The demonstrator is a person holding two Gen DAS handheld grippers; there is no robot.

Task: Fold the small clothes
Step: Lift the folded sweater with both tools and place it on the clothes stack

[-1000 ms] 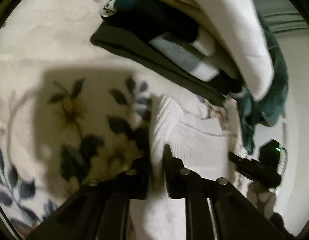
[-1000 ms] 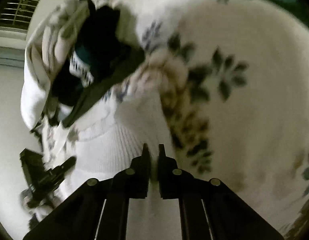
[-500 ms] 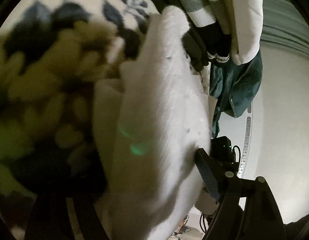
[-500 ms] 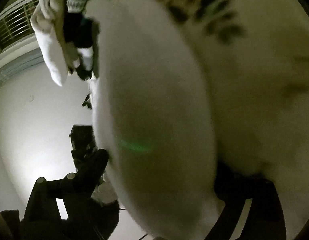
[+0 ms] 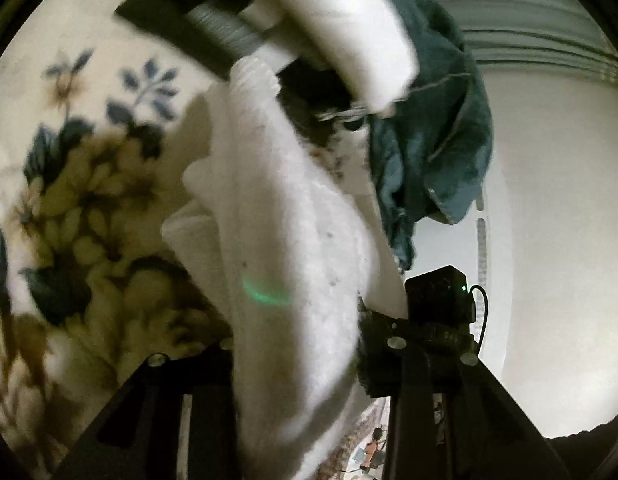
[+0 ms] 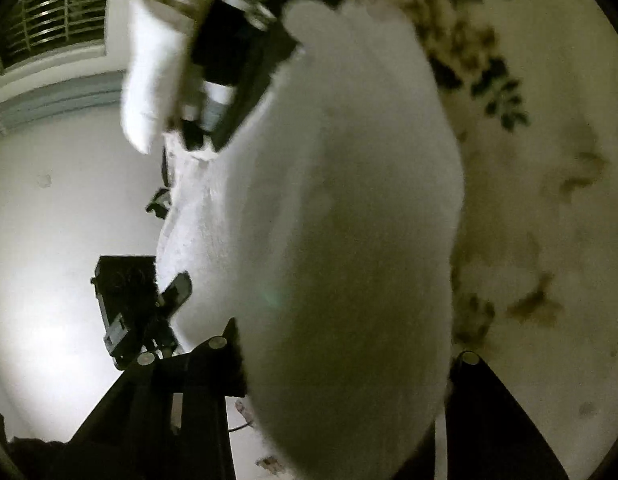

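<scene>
- Sock (image 5: 285, 240), white and ribbed, runs lengthwise away from both tools; its long axis goes from our fingers up toward the pile (image 5: 237, 20) of folded clothes at the far end.
- We hold it lifted off the floral cover (image 5: 81, 184), one edge in each tool, so the cloth hangs between the two and fills most of the right wrist view (image 6: 341, 220).
- Our left gripper (image 5: 297, 360) has the sock's near end passing between its fingers. The jaws look narrow around the cloth, and we judge it clamped, though the fabric hides the pads themselves.
- Our right gripper (image 6: 341, 360) shows one finger (image 6: 225, 344) to the left of the cloth and the other at the right edge of the white mass. We judge it holding the sock too, but how far apart the jaws stand we cannot tell, as the cloth covers the gap.
- In the left view the right tool's body sits just beside the sock's right edge, so both hands are at the near end and neither is nearer the far tip.
- A teal garment (image 5: 429, 120) hangs off the bed's edge beyond the sock, next to the pile.
- We judge the coming move turns on carrying the near end forward along that long axis toward the far tip, to fold the sock in half.
</scene>
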